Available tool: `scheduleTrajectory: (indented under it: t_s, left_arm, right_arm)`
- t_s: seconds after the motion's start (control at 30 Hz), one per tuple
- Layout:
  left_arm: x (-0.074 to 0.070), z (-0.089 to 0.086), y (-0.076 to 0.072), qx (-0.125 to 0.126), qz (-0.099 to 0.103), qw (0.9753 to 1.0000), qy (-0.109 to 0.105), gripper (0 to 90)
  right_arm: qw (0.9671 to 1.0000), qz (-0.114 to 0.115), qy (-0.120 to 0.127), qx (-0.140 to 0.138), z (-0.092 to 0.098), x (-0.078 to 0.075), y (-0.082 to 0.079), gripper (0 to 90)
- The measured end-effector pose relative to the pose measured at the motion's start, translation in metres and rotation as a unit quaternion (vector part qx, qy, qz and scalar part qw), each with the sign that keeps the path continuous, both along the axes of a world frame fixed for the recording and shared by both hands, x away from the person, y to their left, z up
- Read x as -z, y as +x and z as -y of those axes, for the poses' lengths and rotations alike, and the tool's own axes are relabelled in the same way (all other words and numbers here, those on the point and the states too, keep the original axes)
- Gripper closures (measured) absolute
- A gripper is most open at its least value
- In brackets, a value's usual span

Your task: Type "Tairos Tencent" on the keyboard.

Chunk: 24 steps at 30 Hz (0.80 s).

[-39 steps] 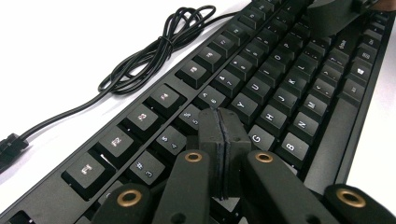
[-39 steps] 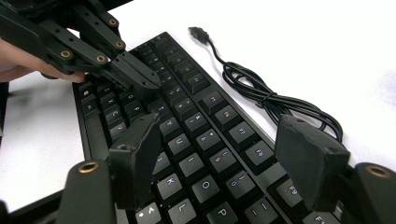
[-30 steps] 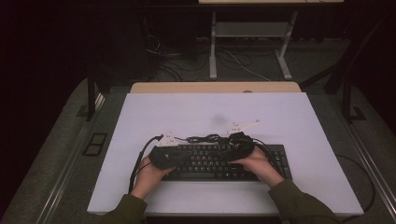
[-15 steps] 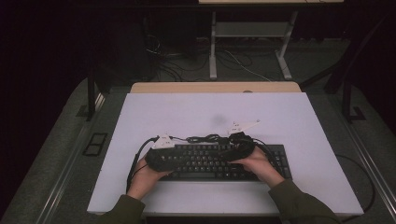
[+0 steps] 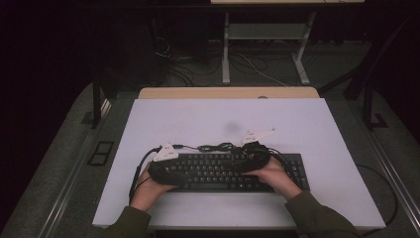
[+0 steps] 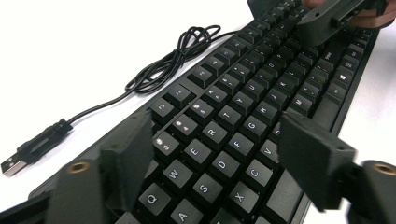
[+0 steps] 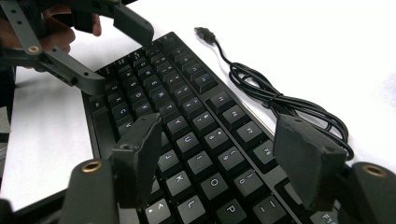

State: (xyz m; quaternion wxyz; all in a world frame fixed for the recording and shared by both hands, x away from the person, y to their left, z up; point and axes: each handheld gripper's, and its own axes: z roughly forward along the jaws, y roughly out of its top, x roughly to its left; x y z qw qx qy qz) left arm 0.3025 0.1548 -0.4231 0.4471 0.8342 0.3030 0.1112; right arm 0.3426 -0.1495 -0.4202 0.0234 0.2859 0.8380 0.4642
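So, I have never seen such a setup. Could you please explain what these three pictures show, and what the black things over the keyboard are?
A person sits at a white table and holds a hand tool with two jaws in each hand. The high view looks down from above: the left gripper and the right gripper hover over a black keyboard. The other two pictures come from small cameras riding on the tools, so the black jaws rise from the bottom. Both pairs stand open over the keys and hold nothing. Behind the keyboard lies its bundled cable, with an unplugged USB plug.
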Motion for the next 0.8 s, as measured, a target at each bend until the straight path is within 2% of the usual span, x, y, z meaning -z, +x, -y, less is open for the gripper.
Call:
scheduleTrajectory:
  t_s: [0.13, 0.4, 0.8]
  left_arm:
    - [0.0003, -0.0034, -0.0004, -0.006, 0.004, 1.0, -0.006, 15.0]
    - [0.0009, -0.0066, -0.0003, -0.012, 0.005, 0.9998, -0.011, 9.4]
    - [0.0033, -0.0076, 0.0012, -0.022, -0.003, 0.9998, -0.002, 0.0]
  right_arm:
    - [1.0, 0.0, -0.004, -0.001, 0.0, 0.0014, -0.0006, 36.0]
    - [0.9999, 0.001, -0.01, -0.001, 0.0006, 0.0034, -0.0014, 42.7]
    - [0.9997, 0.006, -0.024, -0.008, -0.0001, 0.0044, -0.0038, 69.0]
